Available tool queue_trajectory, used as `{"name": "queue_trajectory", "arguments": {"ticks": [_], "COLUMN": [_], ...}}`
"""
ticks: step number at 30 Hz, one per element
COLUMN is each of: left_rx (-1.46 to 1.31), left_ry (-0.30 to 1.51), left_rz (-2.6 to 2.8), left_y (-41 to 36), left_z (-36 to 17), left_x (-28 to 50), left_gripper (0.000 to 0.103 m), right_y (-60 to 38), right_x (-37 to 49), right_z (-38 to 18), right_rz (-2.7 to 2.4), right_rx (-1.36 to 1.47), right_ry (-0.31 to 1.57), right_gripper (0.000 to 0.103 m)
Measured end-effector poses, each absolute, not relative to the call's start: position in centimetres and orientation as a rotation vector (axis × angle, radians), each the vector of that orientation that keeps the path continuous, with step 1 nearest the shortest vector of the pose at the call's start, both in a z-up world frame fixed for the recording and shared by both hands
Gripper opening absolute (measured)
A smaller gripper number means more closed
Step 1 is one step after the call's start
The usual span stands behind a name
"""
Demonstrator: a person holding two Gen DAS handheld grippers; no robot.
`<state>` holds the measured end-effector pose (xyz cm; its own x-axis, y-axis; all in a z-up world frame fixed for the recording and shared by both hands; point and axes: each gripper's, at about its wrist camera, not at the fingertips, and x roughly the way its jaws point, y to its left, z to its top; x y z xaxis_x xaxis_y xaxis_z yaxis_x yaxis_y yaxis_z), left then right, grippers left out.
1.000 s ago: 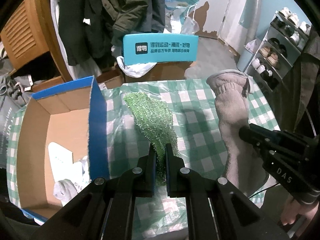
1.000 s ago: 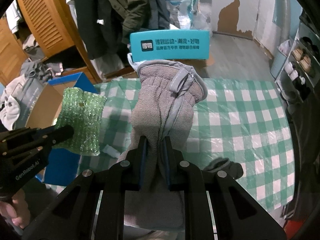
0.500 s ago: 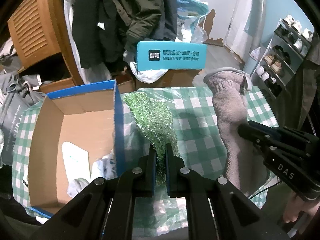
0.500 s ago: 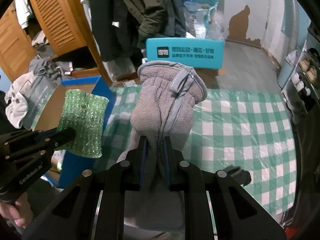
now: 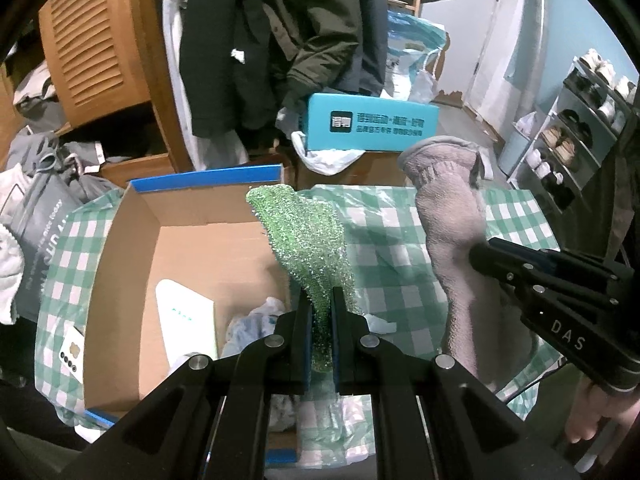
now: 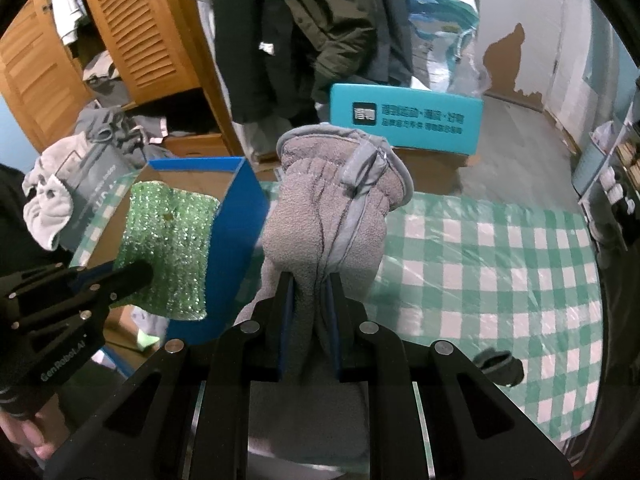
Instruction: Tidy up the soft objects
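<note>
Left hand-held gripper clamping green cloth, right hand-held gripper clamping grey glove

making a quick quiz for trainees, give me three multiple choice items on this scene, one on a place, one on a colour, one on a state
1. Where is the open cardboard box relative to the checked tablecloth?
A. at its left end
B. at its right end
C. under it

2. What colour is the glittery cloth in the left tool?
A. red
B. green
C. yellow

3. What is the right tool doing?
A. open and empty
B. shut on the grey glove
C. lying on the table

Answers:
1 A, the box sits left of the bare checks in both views.
2 B, the cloth is sparkly green in both views.
3 B, its fingers pinch the glove, which is held up off the table.
</note>
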<state>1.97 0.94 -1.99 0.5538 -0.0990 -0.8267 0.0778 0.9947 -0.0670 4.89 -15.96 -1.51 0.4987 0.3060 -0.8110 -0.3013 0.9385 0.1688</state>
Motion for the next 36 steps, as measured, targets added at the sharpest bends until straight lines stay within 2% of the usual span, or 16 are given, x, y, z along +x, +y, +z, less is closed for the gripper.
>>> {"name": "queue_trajectory", "arguments": {"ticks": [9,15,16,17,19,36], "left_rx": [-0.064,-0.107,-0.11,-0.114,-0.119,-0.138], "left_ry": [0.991,1.016,1.019,1.023,1.028,1.051], "left_rz": [-0.066,-0.044,-0.043,-0.038,-0.031,-0.039], "left_y": [3.8,5.8,6.0,6.3,6.5,7.0], "left_z": [-2.7,-3.7,-3.8,-4.0,-4.1,-4.8], "left_x": [2.0,2.1,2.1,2.2,2.3,3.3], "left_gripper": [0.007,0.007,0.007,0.007,0.007,0.007], "right_y": [-12.9,-12.6,-12.7,-12.9,-13.0,-13.1], "right_x": [5.7,7.0,7.1,7.4,7.7,10.0], "right_z": [-1.3,-3.2,-3.7,-4.4,-5.5,-14.9], "right_rz": [0.393,0.365,0.351,0.34,0.315,0.186], "right_rx": [-0.019,0.002,0.004,0.012,0.021,-0.092], "right_ry": [0.979,1.053,1.071,1.094,1.12,1.304], "right_gripper": [0.007,0.01,0.024,0.05,0.064,0.064]}}
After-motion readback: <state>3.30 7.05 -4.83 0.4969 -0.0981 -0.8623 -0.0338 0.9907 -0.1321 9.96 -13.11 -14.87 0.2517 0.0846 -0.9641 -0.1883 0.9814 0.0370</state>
